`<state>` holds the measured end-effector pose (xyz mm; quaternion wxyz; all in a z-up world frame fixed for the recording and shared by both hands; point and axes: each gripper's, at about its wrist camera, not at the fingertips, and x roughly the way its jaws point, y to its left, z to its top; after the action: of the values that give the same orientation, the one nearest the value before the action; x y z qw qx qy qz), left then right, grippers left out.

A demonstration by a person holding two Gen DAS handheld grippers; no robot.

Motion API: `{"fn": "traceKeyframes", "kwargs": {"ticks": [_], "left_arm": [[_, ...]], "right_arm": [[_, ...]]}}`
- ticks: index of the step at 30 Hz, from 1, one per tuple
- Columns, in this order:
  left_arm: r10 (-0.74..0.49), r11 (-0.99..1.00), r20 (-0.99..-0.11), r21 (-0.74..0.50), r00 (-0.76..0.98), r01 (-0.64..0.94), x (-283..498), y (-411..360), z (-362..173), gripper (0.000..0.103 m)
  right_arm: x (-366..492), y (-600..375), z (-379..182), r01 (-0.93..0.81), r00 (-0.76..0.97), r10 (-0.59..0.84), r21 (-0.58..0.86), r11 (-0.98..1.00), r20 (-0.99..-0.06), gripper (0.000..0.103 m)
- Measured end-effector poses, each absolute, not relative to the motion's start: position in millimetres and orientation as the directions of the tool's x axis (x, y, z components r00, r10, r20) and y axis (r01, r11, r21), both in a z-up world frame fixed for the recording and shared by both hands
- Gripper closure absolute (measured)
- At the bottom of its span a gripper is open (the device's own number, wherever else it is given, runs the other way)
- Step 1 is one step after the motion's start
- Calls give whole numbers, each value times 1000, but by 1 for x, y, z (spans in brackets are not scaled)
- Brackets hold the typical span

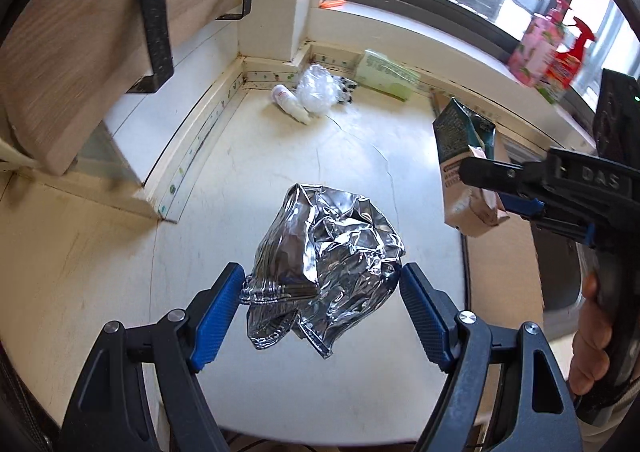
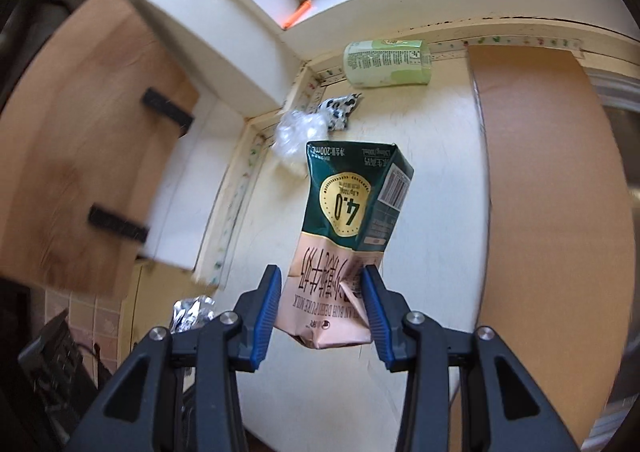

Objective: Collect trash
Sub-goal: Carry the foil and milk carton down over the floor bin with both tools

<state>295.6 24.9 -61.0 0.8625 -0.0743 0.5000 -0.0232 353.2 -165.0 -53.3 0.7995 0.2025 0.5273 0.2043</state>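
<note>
Foil first: from the left wrist view, my left gripper pinches one crumpled foil bag above the counter, lifted for carrying off. From the right wrist view, my right gripper clamps one milk carton, likewise raised; three scraps wait near the corner.

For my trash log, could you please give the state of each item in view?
Crumpled silver foil bag: lifted, clamped in left gripper.
Green-and-pink milk carton: dented, upside down, held by right gripper.
Small white bottle: lying on its side.
Clear plastic wrap: crumpled on counter.
Pale green package: lying against wall.
</note>
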Motion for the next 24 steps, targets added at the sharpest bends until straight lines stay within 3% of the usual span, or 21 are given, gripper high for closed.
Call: {"fn": "traceKeyframes", "kwargs": {"ticks": [11, 24], "left_arm": [[-214, 976, -846, -165, 489, 142, 170, 22, -50, 25], [-301, 943, -888, -224, 347, 246, 59, 10, -114, 25]], "right_arm": [[173, -156, -30, -102, 457, 509, 526, 844, -729, 61], [31, -138, -89, -26, 330, 464, 484, 875, -822, 61]]}}
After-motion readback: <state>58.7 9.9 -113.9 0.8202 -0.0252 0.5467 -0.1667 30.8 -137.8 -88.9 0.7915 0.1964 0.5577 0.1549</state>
